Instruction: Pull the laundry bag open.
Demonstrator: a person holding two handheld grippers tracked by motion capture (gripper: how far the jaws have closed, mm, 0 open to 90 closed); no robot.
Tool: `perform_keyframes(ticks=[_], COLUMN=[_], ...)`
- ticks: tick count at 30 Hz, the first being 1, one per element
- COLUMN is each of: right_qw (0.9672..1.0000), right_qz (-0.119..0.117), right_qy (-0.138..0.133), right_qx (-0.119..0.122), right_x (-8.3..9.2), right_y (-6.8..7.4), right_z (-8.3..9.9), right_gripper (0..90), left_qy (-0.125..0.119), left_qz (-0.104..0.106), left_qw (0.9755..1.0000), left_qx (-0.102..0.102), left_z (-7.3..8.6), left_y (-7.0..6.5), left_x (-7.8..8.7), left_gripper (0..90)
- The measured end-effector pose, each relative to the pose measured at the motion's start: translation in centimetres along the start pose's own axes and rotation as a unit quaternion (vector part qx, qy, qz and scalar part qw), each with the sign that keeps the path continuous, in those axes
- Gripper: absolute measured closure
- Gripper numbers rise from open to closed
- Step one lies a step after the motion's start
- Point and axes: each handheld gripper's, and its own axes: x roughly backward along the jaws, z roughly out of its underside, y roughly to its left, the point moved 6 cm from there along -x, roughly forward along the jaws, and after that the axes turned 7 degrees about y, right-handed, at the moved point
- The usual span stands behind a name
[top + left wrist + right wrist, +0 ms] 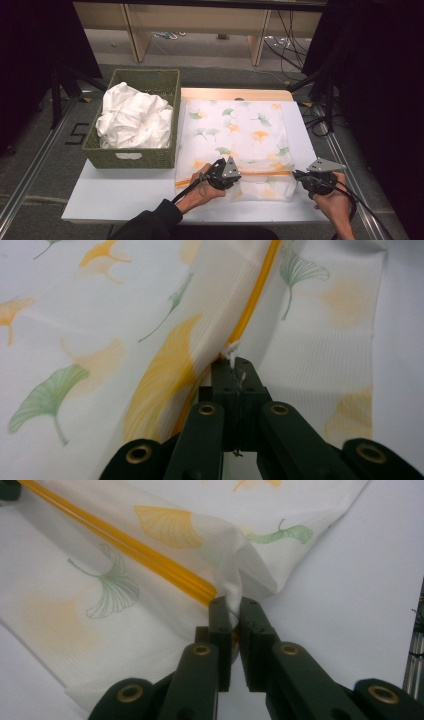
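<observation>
Both hands low at the table's point(125, 197) near edge: left gripper point(226, 172) and right gripper point(306, 178) each clenched on the cloth's point(235, 130) orange-trimmed hem. Cloth is thin, white, ginkgo-printed, lying flat beside the woven basket point(135, 157).

White table point(125, 192) (basket point(135, 157), cloth point(235, 135))

A leaf-printed cloth point(235, 145) is spread on the white table point(125, 192). Its near edge is gripped by the left gripper point(226, 174) and right gripper point(304, 177). White fabric point(132, 117) is heaped in the green basket point(135, 157).

on the surface point(120, 197) the basket point(134, 155) sits left of the cloth point(235, 130), touching it; laundry point(134, 117) lies in the basket; both grippers are at the cloth's near edge.
</observation>
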Motion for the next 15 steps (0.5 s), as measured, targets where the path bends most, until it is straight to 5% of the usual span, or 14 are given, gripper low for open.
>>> perform_keyframes(ticks=[11, 12, 15], right_qw=[1.0, 0.9997, 0.9999], right_qz=[0.001, 0.003, 0.001], right_qy=[0.008, 0.012, 0.011], right_qx=[-0.004, -0.023, -0.009], right_x=[-0.3, -0.3, -0.4], right_y=[-0.4, -0.3, -0.6], right_z=[0.5, 0.6, 0.6], right_gripper=[86.2, 86.2, 86.2], left_qy=[0.005, 0.005, 0.01], left_qz=[-0.007, -0.004, -0.007], left_qw=[1.0, 1.0, 0.9999], left_qx=[0.002, 0.006, 0.005], left_z=[1.8, 2.2, 2.7], left_y=[0.5, 0.4, 0.5], left_x=[2.1, 2.4, 2.8], left_gripper=[89.1, 89.2, 89.1])
